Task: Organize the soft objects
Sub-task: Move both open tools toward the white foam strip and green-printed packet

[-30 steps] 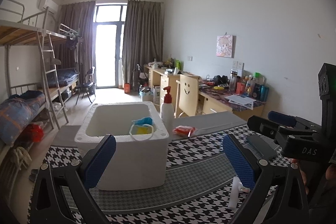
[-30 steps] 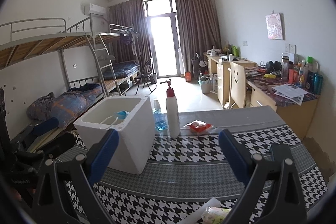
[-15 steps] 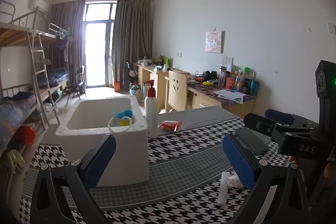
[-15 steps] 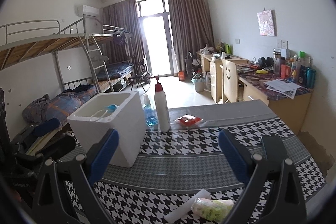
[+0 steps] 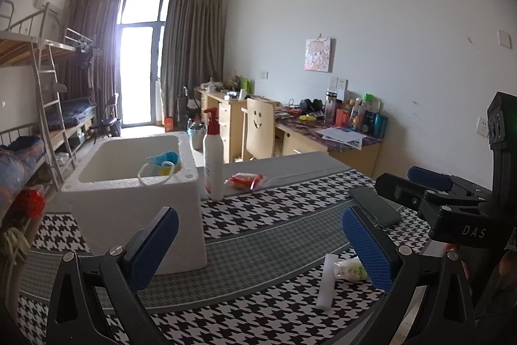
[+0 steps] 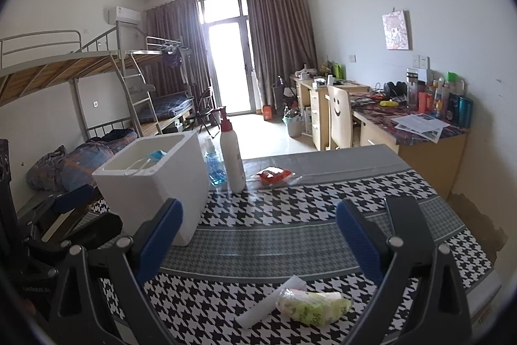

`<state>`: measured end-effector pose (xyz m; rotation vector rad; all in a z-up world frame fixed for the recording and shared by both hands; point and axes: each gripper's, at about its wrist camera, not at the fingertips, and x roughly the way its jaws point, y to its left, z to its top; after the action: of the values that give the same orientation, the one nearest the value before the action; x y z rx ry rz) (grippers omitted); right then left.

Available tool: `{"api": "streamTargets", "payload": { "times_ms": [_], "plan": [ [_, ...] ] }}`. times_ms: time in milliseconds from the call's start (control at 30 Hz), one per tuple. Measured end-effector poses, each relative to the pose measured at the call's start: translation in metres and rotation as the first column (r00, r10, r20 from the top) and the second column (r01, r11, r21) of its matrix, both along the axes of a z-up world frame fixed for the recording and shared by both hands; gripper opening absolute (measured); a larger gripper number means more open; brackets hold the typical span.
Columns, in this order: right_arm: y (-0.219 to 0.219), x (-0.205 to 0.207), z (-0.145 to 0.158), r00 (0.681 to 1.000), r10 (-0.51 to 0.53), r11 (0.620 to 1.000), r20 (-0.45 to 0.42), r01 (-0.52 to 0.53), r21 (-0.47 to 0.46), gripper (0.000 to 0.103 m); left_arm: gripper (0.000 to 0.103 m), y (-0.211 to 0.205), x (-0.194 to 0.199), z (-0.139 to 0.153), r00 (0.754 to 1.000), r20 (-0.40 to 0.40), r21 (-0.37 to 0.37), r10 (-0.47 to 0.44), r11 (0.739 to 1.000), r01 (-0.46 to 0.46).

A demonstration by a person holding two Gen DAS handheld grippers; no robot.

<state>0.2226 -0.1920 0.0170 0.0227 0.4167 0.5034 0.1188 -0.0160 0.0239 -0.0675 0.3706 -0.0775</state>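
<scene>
From the left wrist view, the left hand-held gripper [image 5: 258, 244] is hovering released over the counter [image 5: 265, 251], its jaws wide apart and grasping nothing. Ahead and to its left the white foam box [image 5: 135, 193] is standing open-topped – likely the bin for the soft things, since a blue mask [image 5: 163, 162] is already lying at its near rim with a loop hanging over the edge. Just beyond the box, a white pump bottle [image 5: 213, 164] is standing upright, and a red packet [image 5: 245, 180] is lying flat just right of it. Close under the right jaw, a green-and-white soft pack [image 5: 350, 269] is lying beside a white strip [image 5: 324, 280]. The right hand-held gripper [image 5: 452, 209] is showing at the far right, above a dark phone [image 5: 374, 209].

From the right wrist view, the right hand-held gripper [image 6: 258, 244] is likewise released, jaws spread and empty. The soft pack [image 6: 311, 304] is lying directly below and between its jaws, near the counter's close edge – so this hand seems best placed to take it. The box [image 6: 155, 180] is sitting ahead to the left, the mask [image 6: 155, 156] inside it, with the pump bottle [image 6: 231, 154] and a small blue bottle [image 6: 213, 165] behind, and the red packet [image 6: 274, 175] farther ahead.
</scene>
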Motion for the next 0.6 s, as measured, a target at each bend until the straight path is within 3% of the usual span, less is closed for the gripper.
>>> {"api": "streamTargets", "payload": {
  "times_ms": [600],
  "plan": [
    [-0.025, -0.005, -0.017, 0.998, -0.054, 0.998, -0.022, 0.054, -0.009, 0.098, 0.102, -0.024, 0.008, -0.023, 0.996, -0.065, -0.005, -0.065, 0.998, 0.065]
  ]
}}
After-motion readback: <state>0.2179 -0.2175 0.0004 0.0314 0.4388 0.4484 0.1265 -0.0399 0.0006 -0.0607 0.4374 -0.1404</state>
